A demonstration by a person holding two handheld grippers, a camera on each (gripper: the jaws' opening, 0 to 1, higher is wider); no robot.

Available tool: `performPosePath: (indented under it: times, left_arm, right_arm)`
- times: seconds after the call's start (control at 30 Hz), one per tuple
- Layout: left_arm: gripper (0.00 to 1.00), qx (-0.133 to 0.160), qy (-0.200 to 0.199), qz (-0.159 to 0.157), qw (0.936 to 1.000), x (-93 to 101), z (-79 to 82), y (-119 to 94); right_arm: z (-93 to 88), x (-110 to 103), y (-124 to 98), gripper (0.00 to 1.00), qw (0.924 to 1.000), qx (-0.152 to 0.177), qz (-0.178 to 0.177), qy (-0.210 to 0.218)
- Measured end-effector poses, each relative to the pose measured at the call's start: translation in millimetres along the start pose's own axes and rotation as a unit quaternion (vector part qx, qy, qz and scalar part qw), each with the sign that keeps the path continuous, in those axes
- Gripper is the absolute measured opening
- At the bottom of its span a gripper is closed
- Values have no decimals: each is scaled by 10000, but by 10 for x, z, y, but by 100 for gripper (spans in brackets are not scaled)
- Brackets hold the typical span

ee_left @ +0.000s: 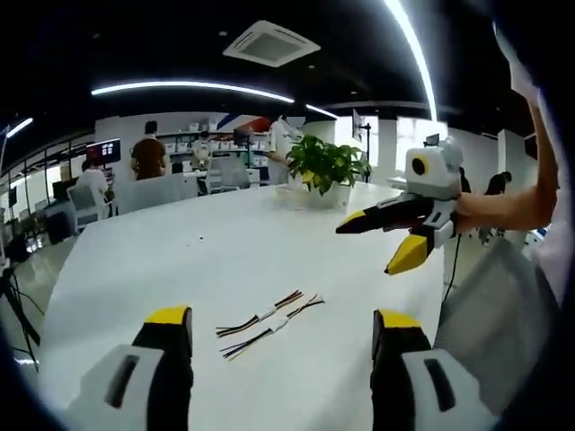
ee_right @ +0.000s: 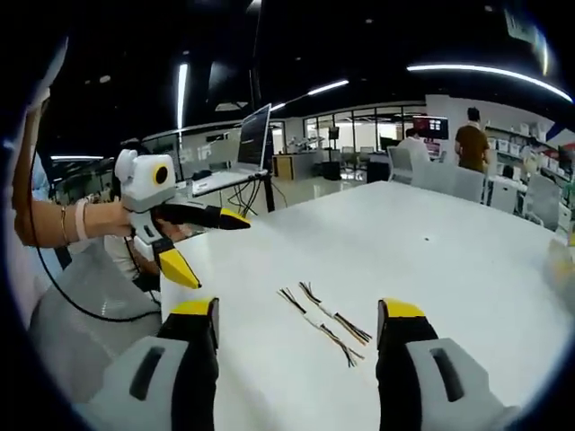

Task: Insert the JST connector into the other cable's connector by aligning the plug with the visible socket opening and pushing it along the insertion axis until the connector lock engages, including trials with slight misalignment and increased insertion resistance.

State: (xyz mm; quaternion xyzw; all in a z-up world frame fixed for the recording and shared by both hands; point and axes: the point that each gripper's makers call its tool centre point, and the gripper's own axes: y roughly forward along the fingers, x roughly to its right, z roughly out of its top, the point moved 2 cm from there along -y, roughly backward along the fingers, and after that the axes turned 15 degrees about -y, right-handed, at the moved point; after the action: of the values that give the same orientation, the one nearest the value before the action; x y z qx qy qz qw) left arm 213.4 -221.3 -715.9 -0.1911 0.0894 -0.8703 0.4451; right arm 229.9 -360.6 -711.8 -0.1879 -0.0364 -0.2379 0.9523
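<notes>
Two short cables with white JST connectors at their middles lie side by side on the white table. In the left gripper view they are the upper cable and the lower cable, just ahead of my left gripper, which stands open and empty. The right gripper enters from the right, held in a hand above the table, jaws apart. In the right gripper view the cables lie ahead of my open right gripper. The left gripper hangs at the left, open.
A potted green plant stands at the table's far end. Chairs, desks and people are beyond the table. A laptop on a stand sits past the table's left edge in the right gripper view. A person's arm holds the left gripper.
</notes>
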Motion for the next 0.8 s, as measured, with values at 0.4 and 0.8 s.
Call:
performPosePath:
  times: [0.4, 0.8]
  left_arm:
    - [77, 210, -74, 114, 9997, 79, 82, -175]
    - [87, 85, 18, 140, 9999, 238, 63, -237]
  right_arm:
    - [10, -79, -158, 70, 9999, 21, -88, 95]
    - [26, -113, -299, 76, 9997, 34, -191, 178]
